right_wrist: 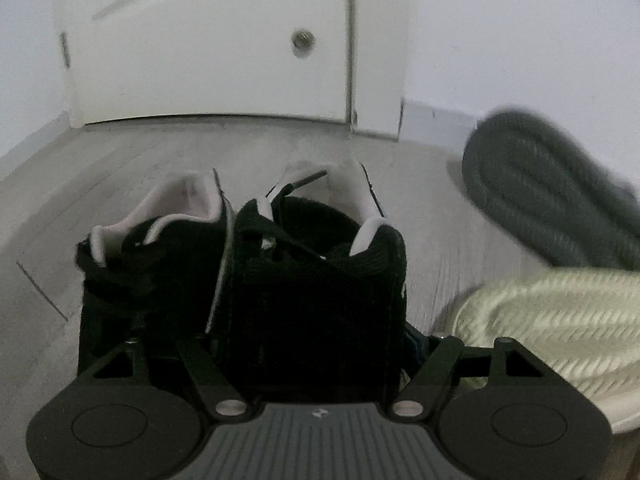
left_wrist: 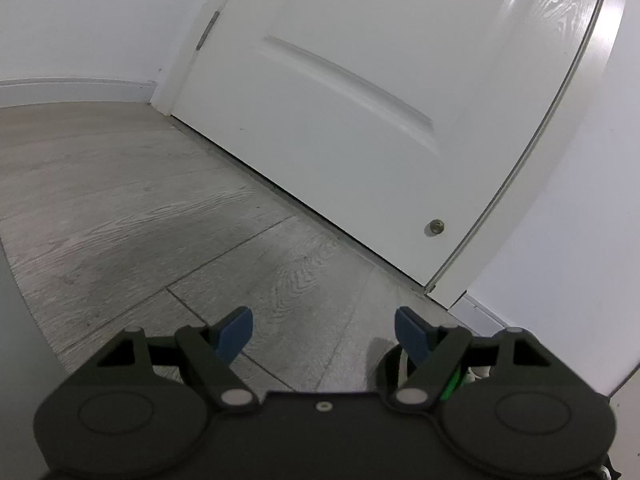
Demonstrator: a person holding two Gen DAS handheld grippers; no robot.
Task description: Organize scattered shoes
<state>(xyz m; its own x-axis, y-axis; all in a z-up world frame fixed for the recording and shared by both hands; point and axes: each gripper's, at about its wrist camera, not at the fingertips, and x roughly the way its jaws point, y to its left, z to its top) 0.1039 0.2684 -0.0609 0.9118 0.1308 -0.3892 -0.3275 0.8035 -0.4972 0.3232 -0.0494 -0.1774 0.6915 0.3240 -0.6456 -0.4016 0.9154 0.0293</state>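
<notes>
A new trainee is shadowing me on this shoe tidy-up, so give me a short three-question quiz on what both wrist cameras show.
1. True or false: the left gripper has a shoe between its pads.
2. What stands behind the black shoes? A) white door B) shelf C) window
3. What colour is the slipper lying closest to the camera, right of them?
Key: 1 false, jaws open over bare floor; 2 A; 3 cream.

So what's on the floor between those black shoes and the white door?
Nothing: in the right wrist view, bare grey floor runs from the black shoes to the door.
</notes>
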